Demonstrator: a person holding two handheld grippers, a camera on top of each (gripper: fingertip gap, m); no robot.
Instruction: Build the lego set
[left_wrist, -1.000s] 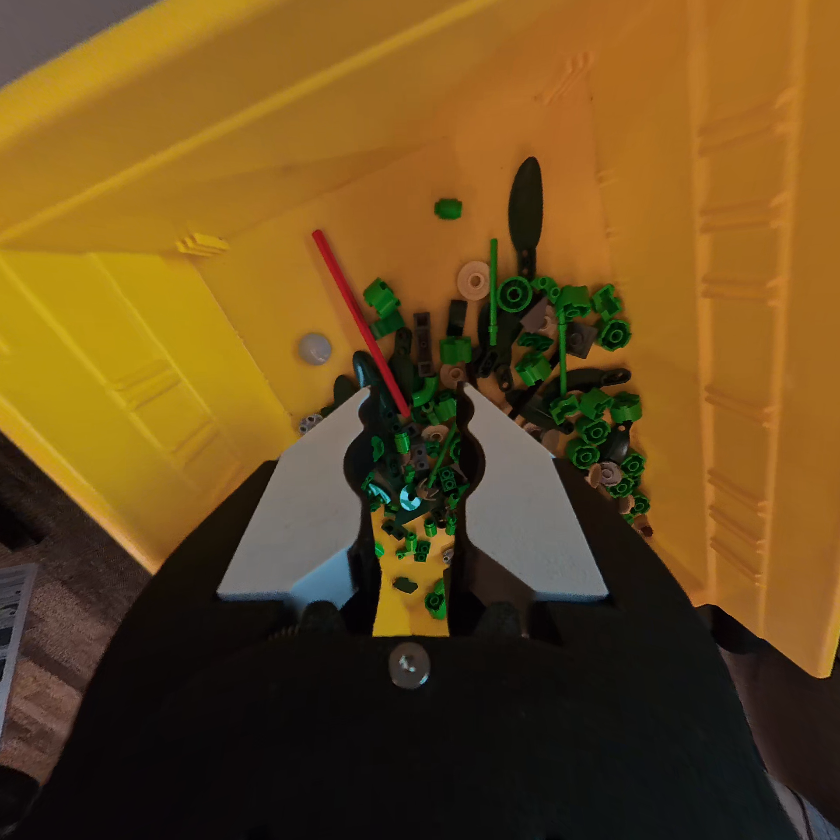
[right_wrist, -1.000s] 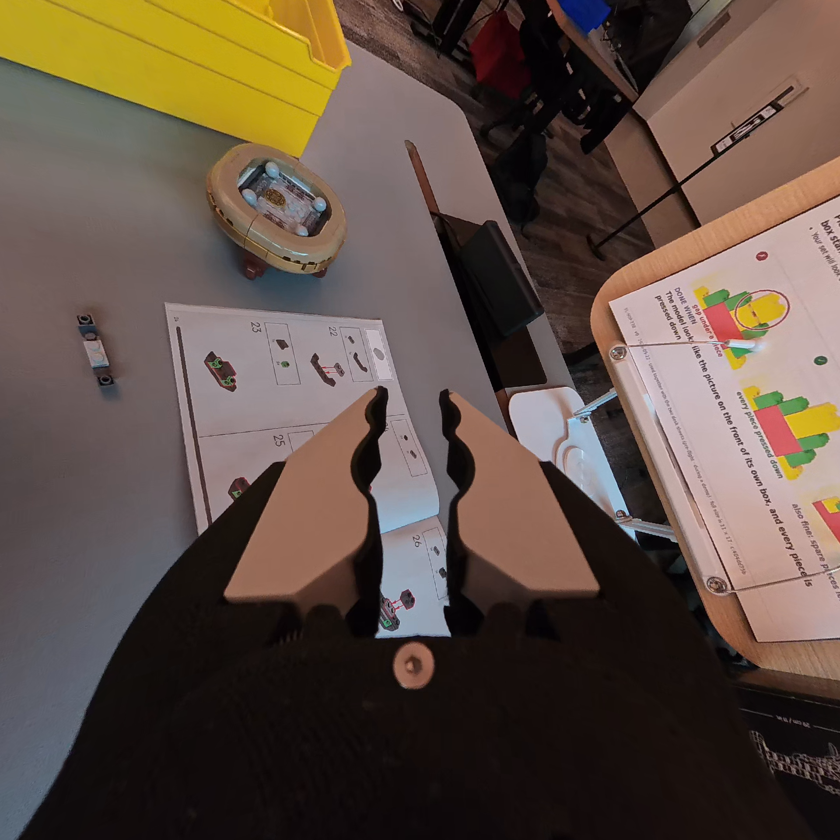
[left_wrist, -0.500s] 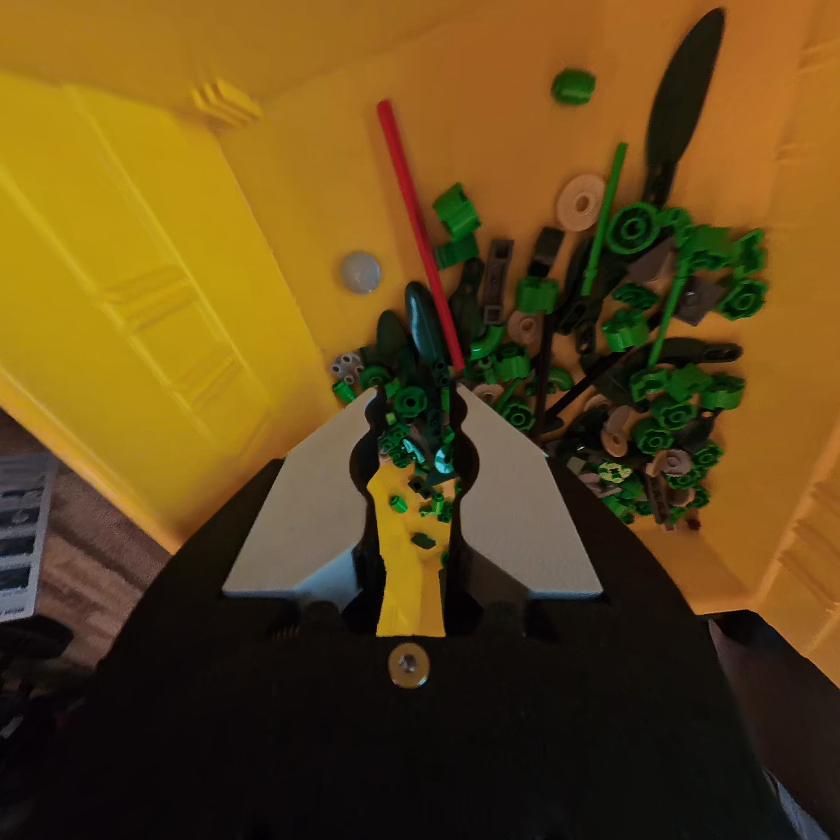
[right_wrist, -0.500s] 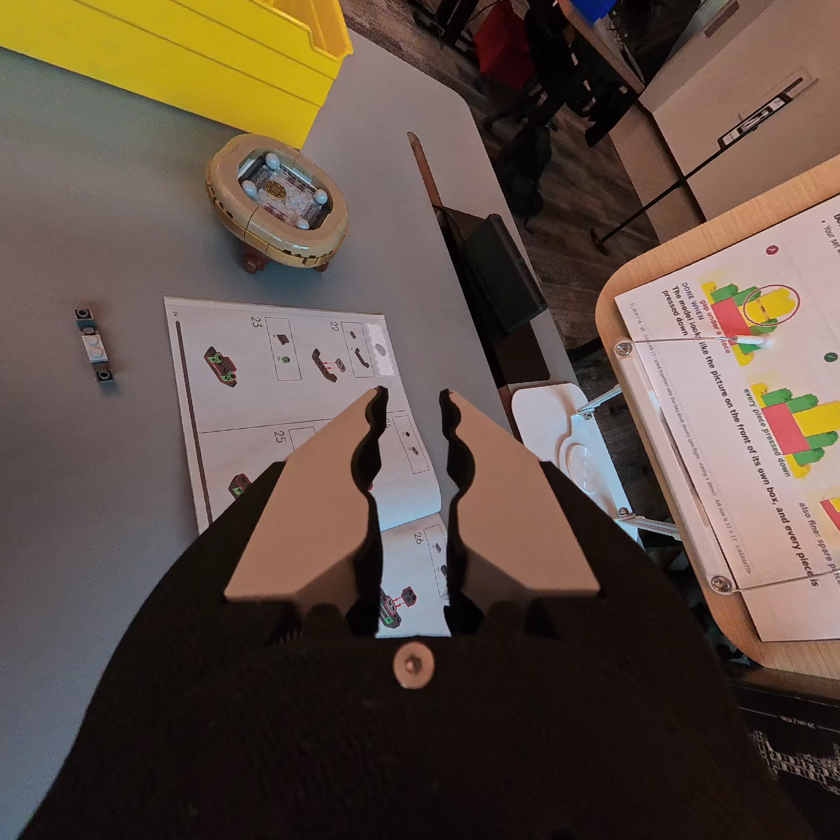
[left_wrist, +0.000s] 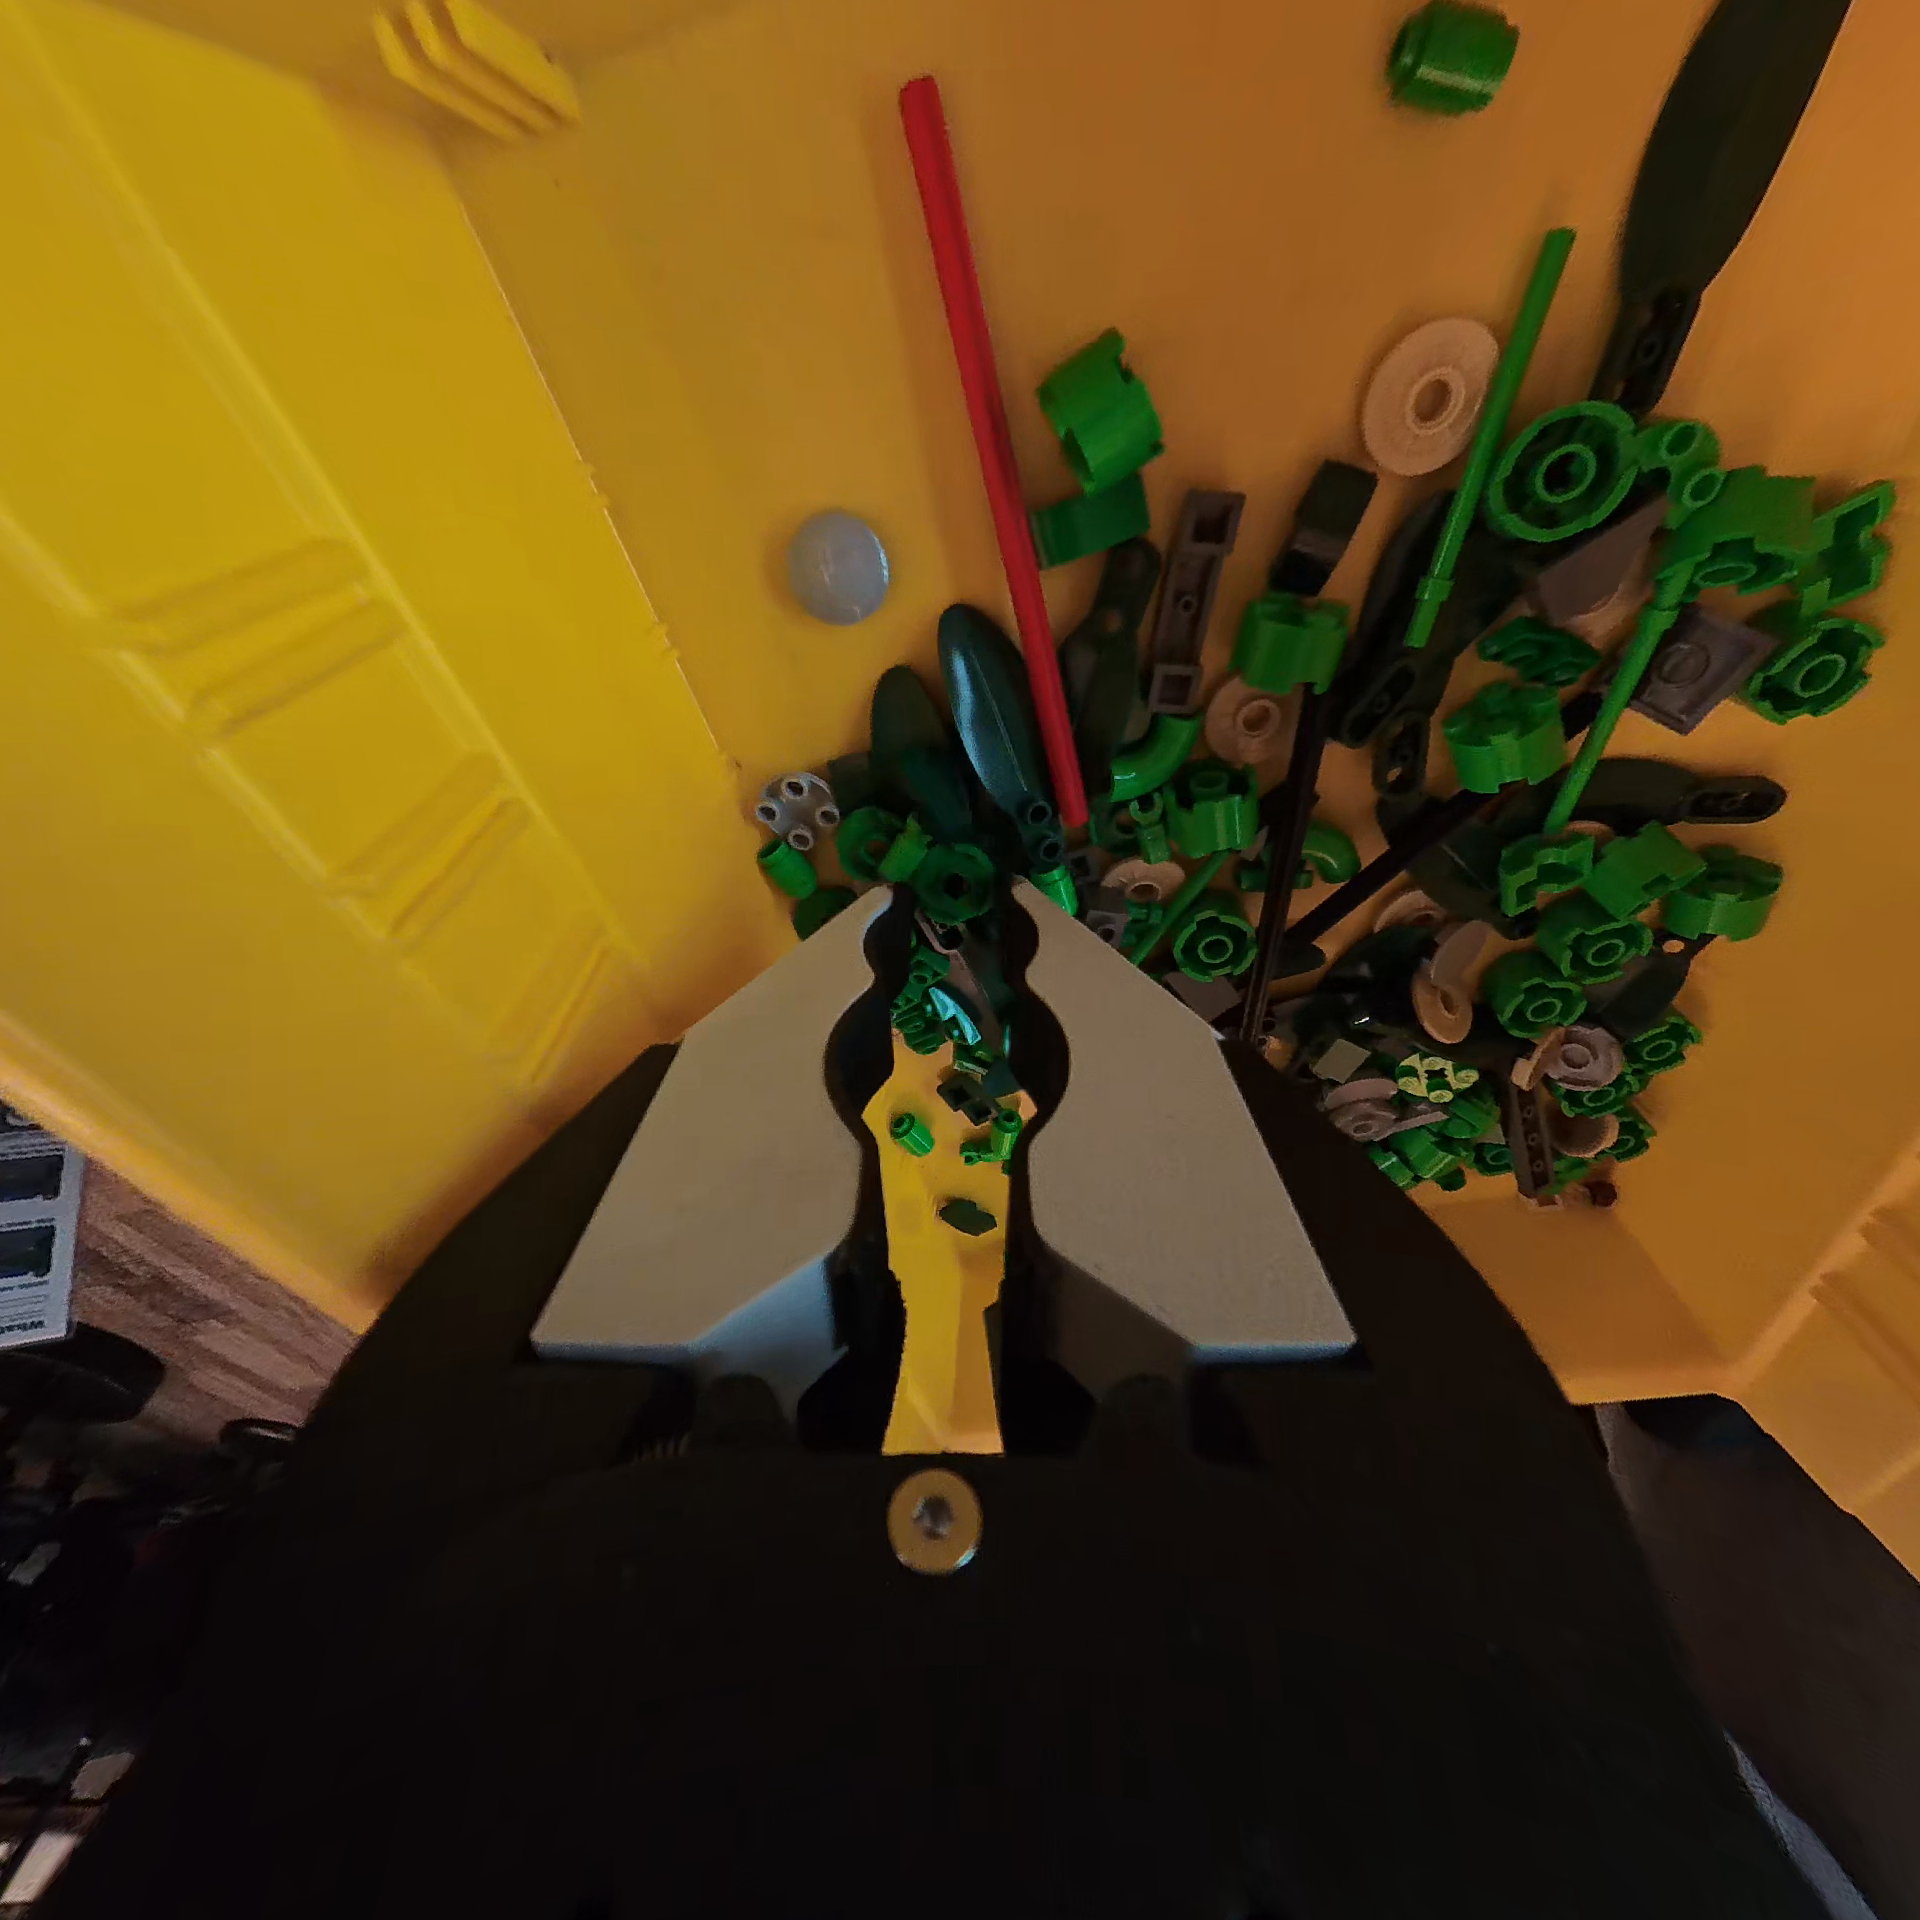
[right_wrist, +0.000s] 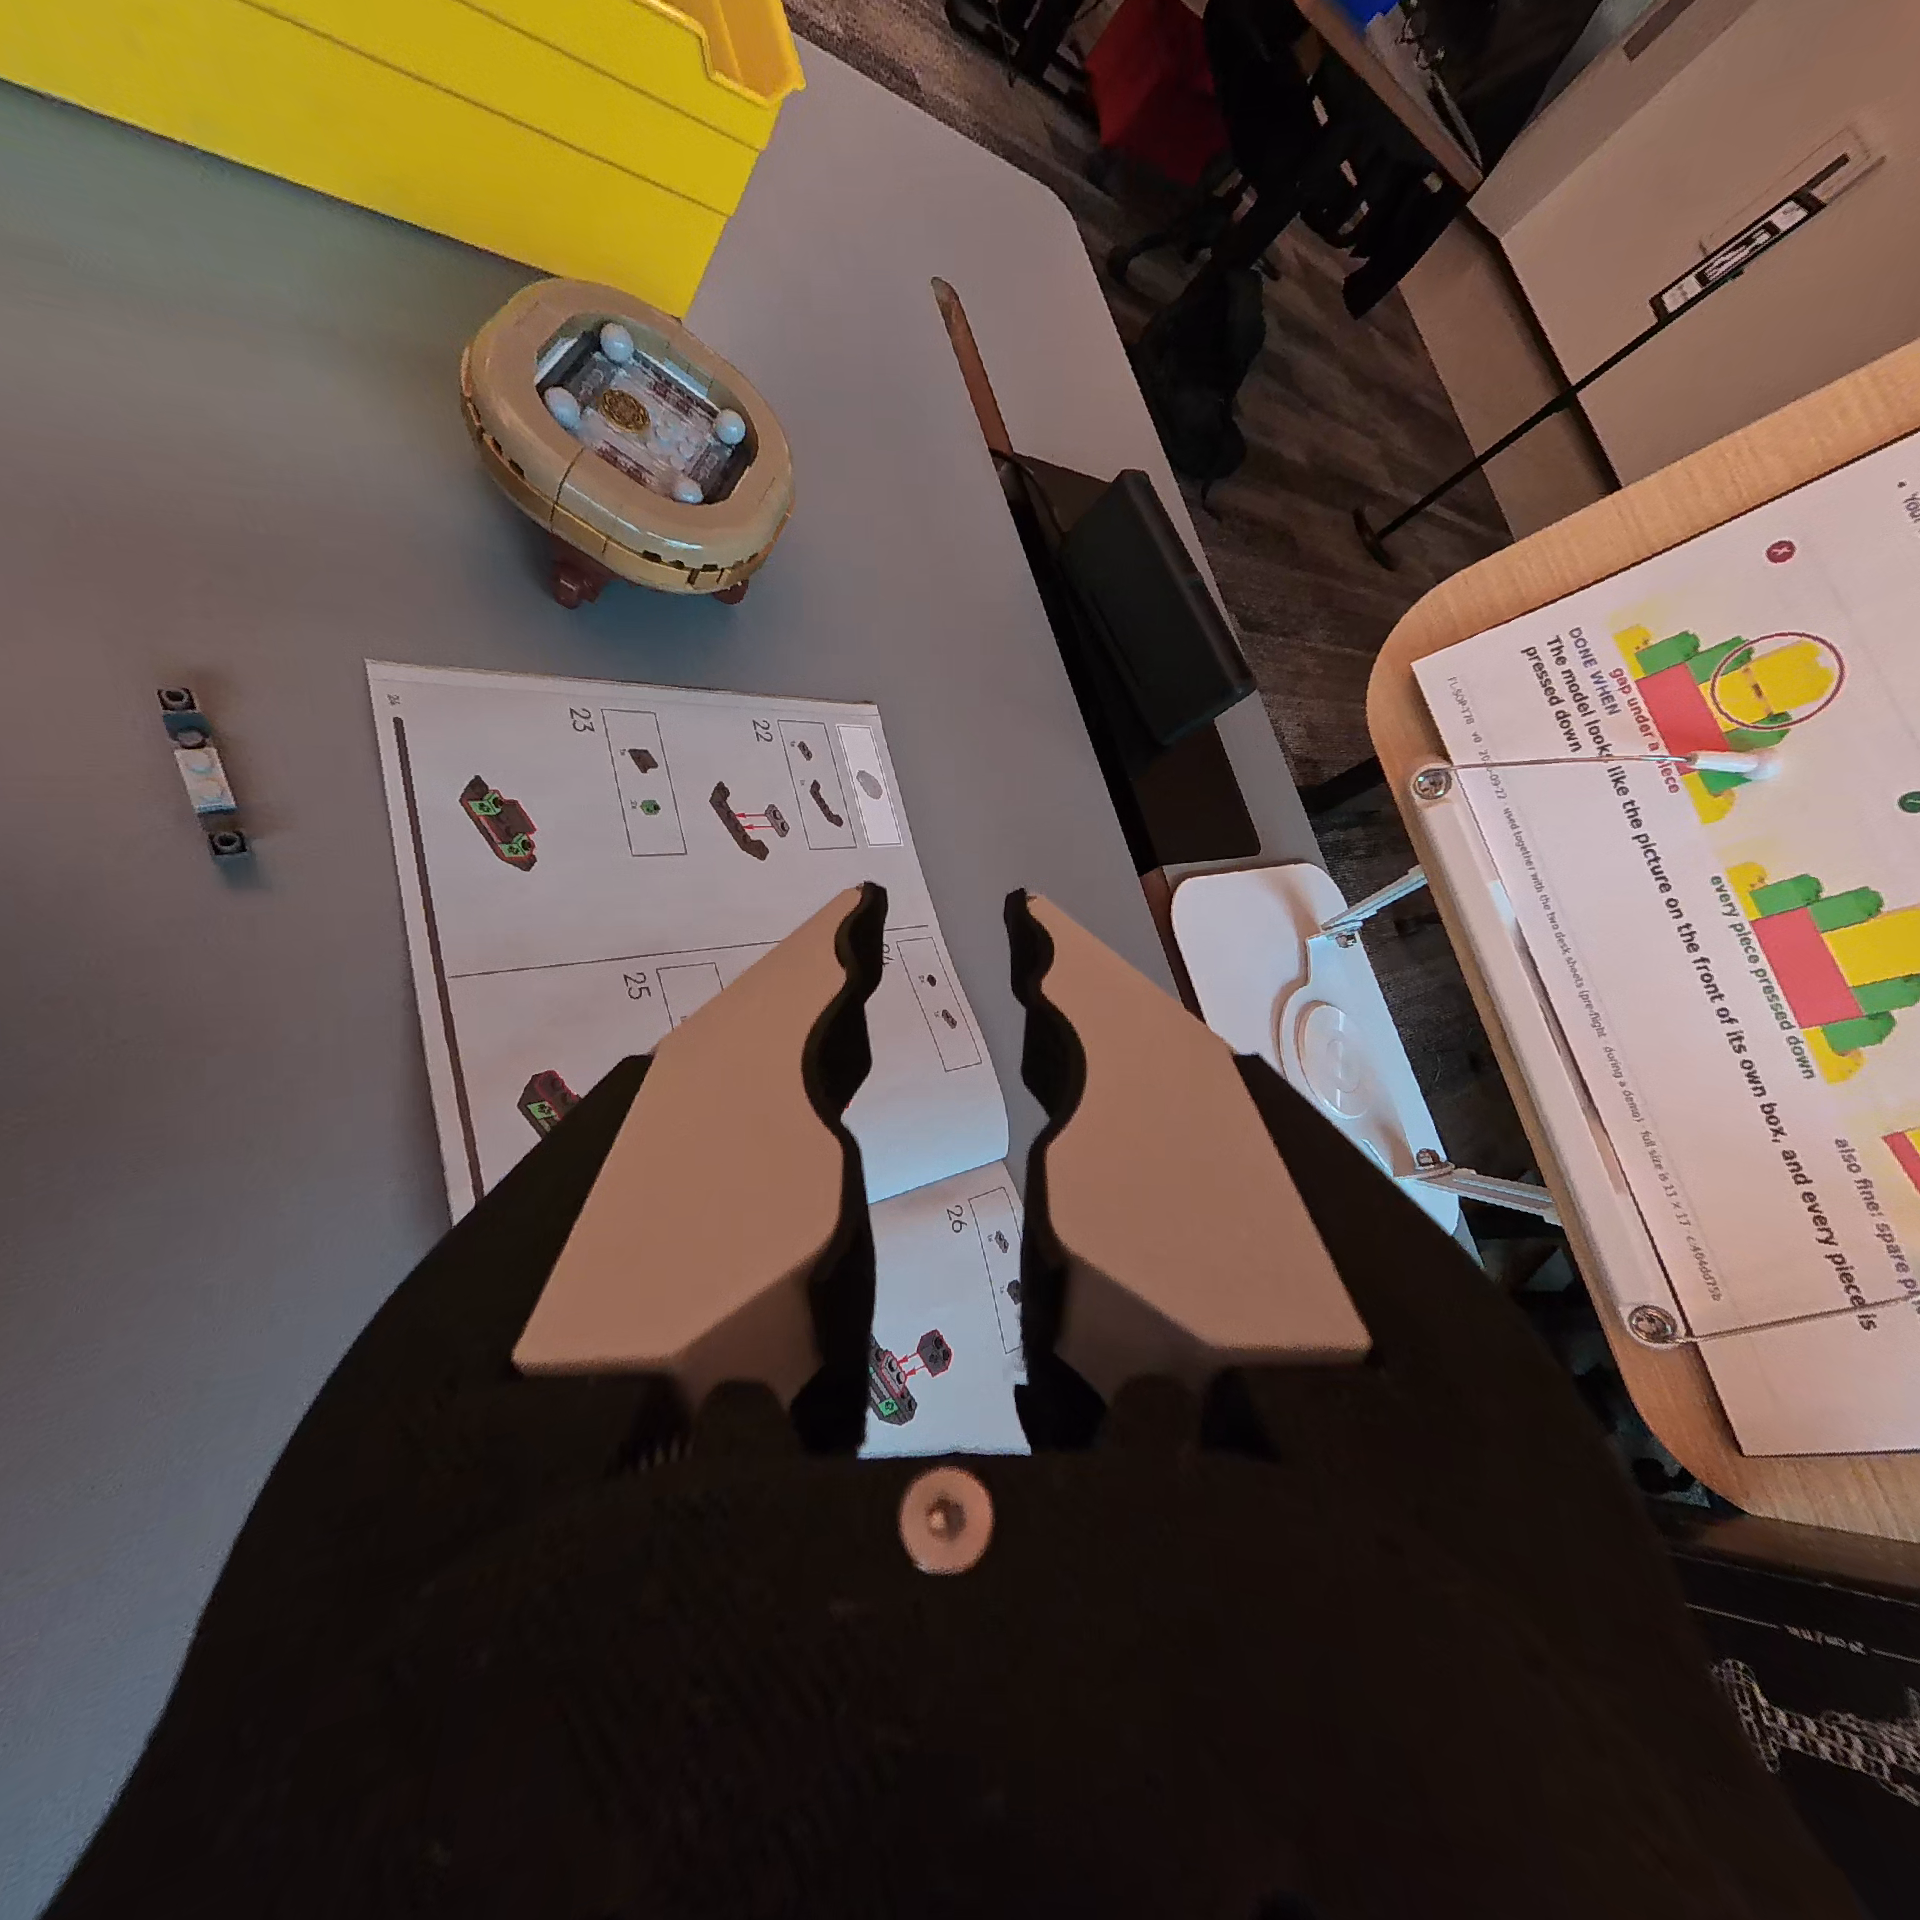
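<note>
My left gripper (left_wrist: 951, 896) is open and empty inside a yellow bin (left_wrist: 312, 520), its tips just above the near-left end of a pile of green, dark green, grey and tan lego pieces (left_wrist: 1403, 831). A long red rod (left_wrist: 987, 436) lies on the bin floor ahead of the tips. My right gripper (right_wrist: 940, 896) is open and empty, held above an open instruction booklet (right_wrist: 644, 831) on the grey table (right_wrist: 208, 1039). A tan oval lego pot (right_wrist: 629, 447) stands beyond the booklet. A small grey and white lego strip (right_wrist: 203, 769) lies left of it.
A stack of yellow bins (right_wrist: 416, 114) stands at the table's far edge. A wooden board with a clipped colour sheet (right_wrist: 1714, 987) is at the right. A white stand (right_wrist: 1320, 1039) sits between the table and the board. Dark chairs and floor lie beyond. The tips of one gripper are about 50 cm away from the tips of the other. From my left tips it is roughly 7 cm to the long red rod (left_wrist: 987, 436); from my right, 45 cm.
My left gripper has moved down and closer into the bin, toward the pile's left end, and its jaws have narrowed a little. The right gripper has barely moved.
</note>
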